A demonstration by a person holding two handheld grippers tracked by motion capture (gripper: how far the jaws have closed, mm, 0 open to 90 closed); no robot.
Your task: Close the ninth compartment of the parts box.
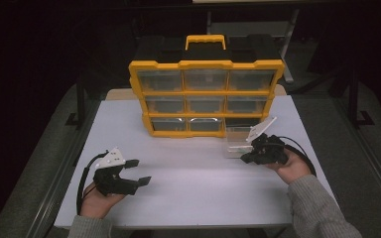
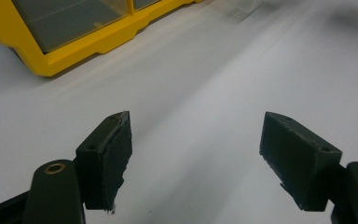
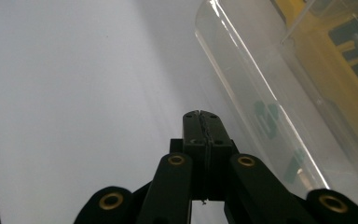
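A yellow organiser cabinet (image 1: 206, 65) with clear drawers and a black-and-yellow handle stands upright at the back of the white table (image 1: 188, 193). Its bottom right slot (image 1: 240, 122) looks dark and without a drawer. One clear plastic drawer (image 1: 237, 141) sits on the table in front of that slot. My right gripper (image 1: 246, 158) is low at the drawer's near right corner, beside it. In the right gripper view its jaws are shut (image 3: 202, 117), pads pressed flat together with nothing seen between them, and the drawer's clear wall (image 3: 261, 98) is just to their right. My left gripper (image 1: 138, 171) rests open near the front left.
The left gripper view has bare white table between the open jaws (image 2: 196, 140) and the cabinet's yellow corner (image 2: 70, 53) at top left. A dark floor and a table frame surround the table. The table's front edge runs close to both hands.
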